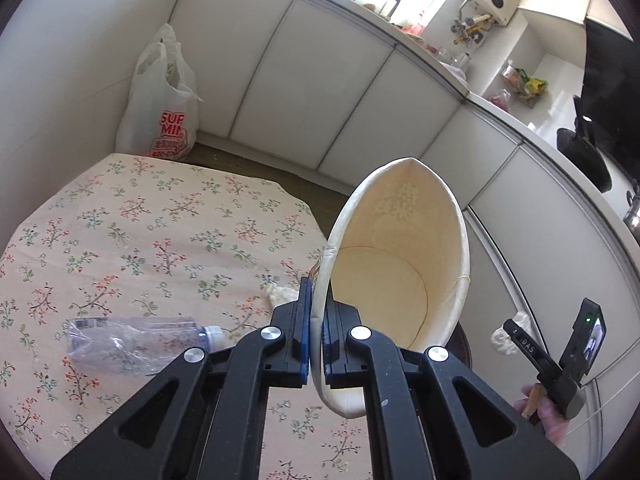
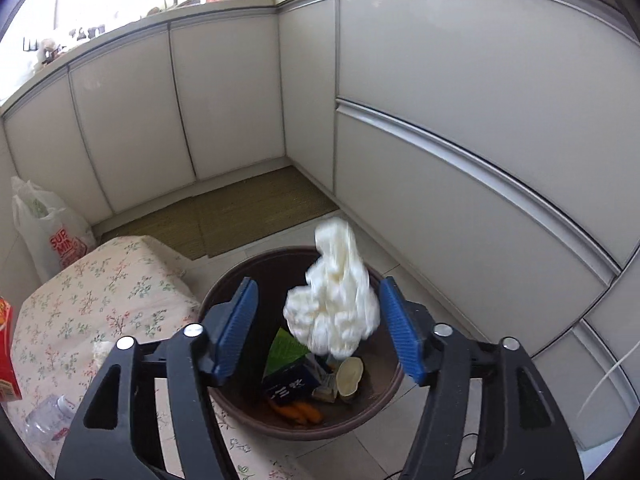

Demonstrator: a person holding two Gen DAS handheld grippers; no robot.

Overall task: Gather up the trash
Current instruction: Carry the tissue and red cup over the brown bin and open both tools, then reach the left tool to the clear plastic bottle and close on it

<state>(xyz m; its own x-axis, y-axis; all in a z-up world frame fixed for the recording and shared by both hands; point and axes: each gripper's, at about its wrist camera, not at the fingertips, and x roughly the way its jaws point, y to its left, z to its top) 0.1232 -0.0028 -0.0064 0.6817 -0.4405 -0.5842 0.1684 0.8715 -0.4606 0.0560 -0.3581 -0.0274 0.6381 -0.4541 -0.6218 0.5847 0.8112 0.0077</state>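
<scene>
Both grippers are in view, each from its own wrist camera. Left gripper (image 1: 316, 344): jaws drawn together and clamped on the wall of a crushed paper cup (image 1: 396, 256), whose rim is squeezed flat between the blue pads (image 1: 305, 320); the cup's open mouth faces the camera, showing a cream interior and round base, and it is held above the edge of the table. Right gripper (image 2: 318, 328): jaws standing well apart, nothing pressed by either pad; a crumpled white tissue (image 2: 334, 300) hangs blurred in the gap between the two blue pads, touching neither that can be made out, directly over a dark brown round bin (image 2: 372, 408). The bin stands on the tiled floor just beside the table and already contains a green wrapper (image 2: 285, 350), a dark blue carton (image 2: 290, 386), a pale round lid-like piece (image 2: 349, 374) and orange scraps (image 2: 298, 412). On the table, covered by a floral cloth (image 1: 132, 236), lie a clear plastic bottle (image 1: 132, 344) on its side and a small crumpled scrap (image 1: 280, 294) near the left pads; a red carton (image 2: 6, 356) sits at the table's left edge in the right wrist view. A white shopping bag with red print (image 1: 162, 100) stands on the floor against the wall beyond the table. White cabinet doors (image 2: 460, 120) line the corner, with a woven mat (image 2: 240, 208) at their foot. The right gripper, held in a hand (image 1: 548, 416), appears at the lower right of the left wrist view.
</scene>
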